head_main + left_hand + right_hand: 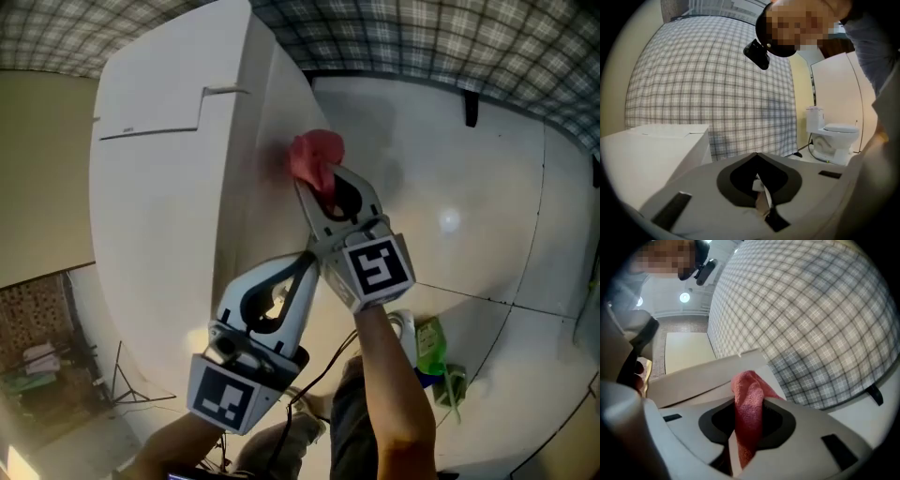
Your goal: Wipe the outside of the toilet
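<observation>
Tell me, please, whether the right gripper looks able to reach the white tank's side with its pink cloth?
Probably yes: the right gripper, shut on the pink cloth, holds it at the white tank side wall with nothing between; the left gripper sits lower, clear.

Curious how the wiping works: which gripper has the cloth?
The right gripper, shut on the red cloth; the left gripper is shut with nothing in it.

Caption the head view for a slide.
Right gripper presses a pink cloth against the side of the toilet; left gripper hangs shut below.
</observation>
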The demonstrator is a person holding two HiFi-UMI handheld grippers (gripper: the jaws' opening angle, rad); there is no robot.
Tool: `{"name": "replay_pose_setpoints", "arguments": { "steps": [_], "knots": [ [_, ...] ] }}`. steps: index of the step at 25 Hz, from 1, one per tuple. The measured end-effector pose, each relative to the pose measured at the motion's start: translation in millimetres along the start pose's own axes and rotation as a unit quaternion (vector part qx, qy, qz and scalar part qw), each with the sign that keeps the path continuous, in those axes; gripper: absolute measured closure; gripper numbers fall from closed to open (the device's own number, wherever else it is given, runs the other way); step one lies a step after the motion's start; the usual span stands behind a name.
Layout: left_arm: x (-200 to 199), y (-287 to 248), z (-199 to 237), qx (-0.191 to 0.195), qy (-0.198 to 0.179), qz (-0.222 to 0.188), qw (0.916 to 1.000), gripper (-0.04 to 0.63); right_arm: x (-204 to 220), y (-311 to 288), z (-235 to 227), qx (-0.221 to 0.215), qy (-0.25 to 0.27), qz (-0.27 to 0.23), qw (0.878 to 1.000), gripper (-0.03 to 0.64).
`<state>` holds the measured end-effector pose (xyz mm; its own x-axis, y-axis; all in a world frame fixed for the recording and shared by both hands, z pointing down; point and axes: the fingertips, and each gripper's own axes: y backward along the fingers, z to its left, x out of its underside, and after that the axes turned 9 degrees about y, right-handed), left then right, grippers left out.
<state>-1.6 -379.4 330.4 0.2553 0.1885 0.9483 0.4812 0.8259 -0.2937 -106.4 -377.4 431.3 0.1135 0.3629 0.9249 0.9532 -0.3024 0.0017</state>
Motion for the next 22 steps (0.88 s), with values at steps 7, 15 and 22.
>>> {"name": "replay_pose_setpoints", "arguments": {
  "steps": [7,15,22],
  "knots": [
    [29,-42,31,-0.031,0.032,0.019,0.9988,0.589,23,-67,-57,-0.015,0.034,0.026,0.999,0.531],
    [65,-29,26,-0.024,0.039,0.048,0.9978,0.589,61,-40,-24,-0.027,0.0,0.033,0.999,0.531],
    [85,41,4,-0.009,0.025,0.052,0.9983,0.586,87,27,47,-0.004,-0.039,0.038,0.998,0.531]
  ]
}}
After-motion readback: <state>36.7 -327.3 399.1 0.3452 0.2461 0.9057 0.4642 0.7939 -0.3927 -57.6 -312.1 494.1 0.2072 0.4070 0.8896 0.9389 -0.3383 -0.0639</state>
